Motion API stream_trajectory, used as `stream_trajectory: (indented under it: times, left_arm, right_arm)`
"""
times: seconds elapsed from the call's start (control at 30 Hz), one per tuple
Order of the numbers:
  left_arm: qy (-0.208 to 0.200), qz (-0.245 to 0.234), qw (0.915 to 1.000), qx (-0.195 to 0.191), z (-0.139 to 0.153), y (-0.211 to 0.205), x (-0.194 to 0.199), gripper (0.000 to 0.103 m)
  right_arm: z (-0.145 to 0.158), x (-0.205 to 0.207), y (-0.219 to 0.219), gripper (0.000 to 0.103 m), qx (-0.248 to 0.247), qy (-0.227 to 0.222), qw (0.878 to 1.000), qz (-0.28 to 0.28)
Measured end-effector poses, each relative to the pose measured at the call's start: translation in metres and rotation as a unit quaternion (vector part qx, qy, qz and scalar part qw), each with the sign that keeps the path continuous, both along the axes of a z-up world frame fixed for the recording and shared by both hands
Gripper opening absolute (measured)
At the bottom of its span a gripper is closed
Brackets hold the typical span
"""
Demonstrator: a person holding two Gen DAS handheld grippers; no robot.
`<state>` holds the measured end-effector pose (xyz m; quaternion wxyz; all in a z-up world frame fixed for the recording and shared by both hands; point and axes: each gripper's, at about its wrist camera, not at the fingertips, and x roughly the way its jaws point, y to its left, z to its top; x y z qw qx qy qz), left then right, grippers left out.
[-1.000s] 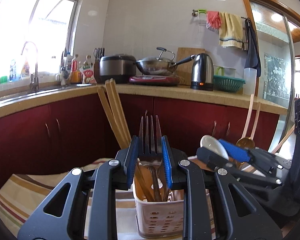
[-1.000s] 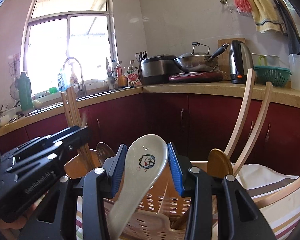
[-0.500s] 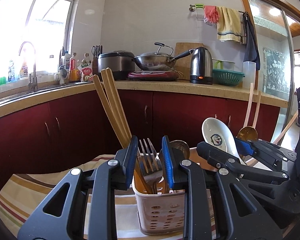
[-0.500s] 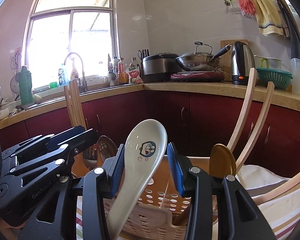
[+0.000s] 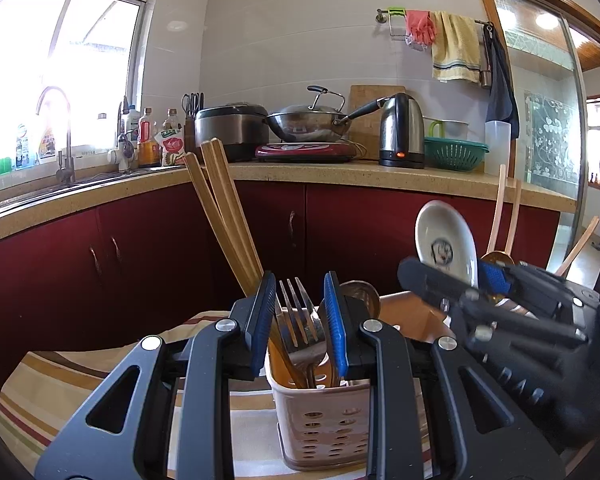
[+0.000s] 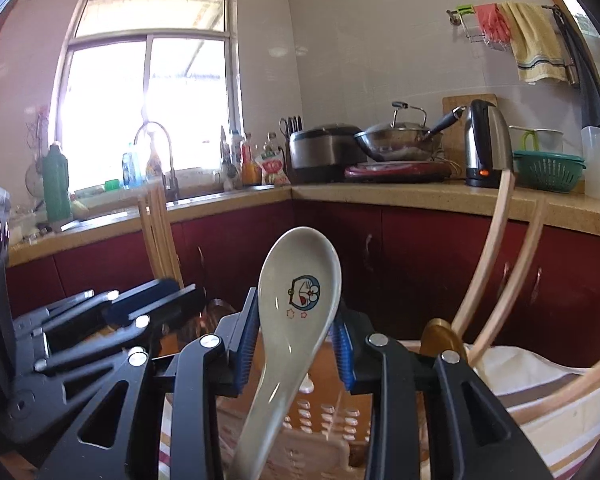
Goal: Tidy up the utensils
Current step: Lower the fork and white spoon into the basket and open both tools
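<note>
My left gripper [image 5: 300, 320] is open above the left compartment of a beige perforated utensil holder [image 5: 324, 428]. A metal fork [image 5: 298, 320] stands in that compartment, free between the blue pads, beside wooden chopsticks [image 5: 224, 216] and a dark spoon [image 5: 360, 294]. My right gripper [image 6: 298, 344] is shut on a white ceramic soup spoon [image 6: 296, 300] with a cartoon print, bowl up, above the holder [image 6: 324, 420]. The spoon also shows in the left wrist view [image 5: 446, 244], held by the right gripper [image 5: 484, 280].
The holder stands on a striped cloth [image 5: 60, 376]. A brass ladle [image 6: 440, 336] and curved wooden handles [image 6: 488, 260] lean at the right. Behind is a red-fronted kitchen counter [image 5: 340, 168] with a sink tap, rice cooker, wok and kettle.
The fork has dropped from between the left pads down into the holder, and the left gripper has opened and pulled back. The right gripper has lifted the white spoon a little higher.
</note>
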<state>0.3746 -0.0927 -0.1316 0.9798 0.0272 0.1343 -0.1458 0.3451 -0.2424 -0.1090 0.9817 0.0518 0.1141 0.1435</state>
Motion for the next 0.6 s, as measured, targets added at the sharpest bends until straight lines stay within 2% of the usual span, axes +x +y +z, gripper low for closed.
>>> stream_trajectory:
  times: [0.3, 0.47, 0.6]
  left_arm:
    - [-0.008, -0.006, 0.9999, -0.008, 0.007, 0.004, -0.008, 0.025]
    - [-0.009, -0.010, 0.9998, -0.013, 0.009, 0.008, -0.013, 0.025]
    - [-0.010, -0.010, 0.9998, -0.015, 0.010, 0.010, -0.014, 0.025]
  right_arm:
    - [0.005, 0.010, -0.003, 0.034, 0.031, -0.034, 0.999, -0.008]
    - [0.005, 0.013, 0.001, 0.034, 0.025, -0.050, 0.998, -0.030]
    - [0.004, 0.009, 0.001, 0.034, 0.033, -0.063, 0.997, -0.027]
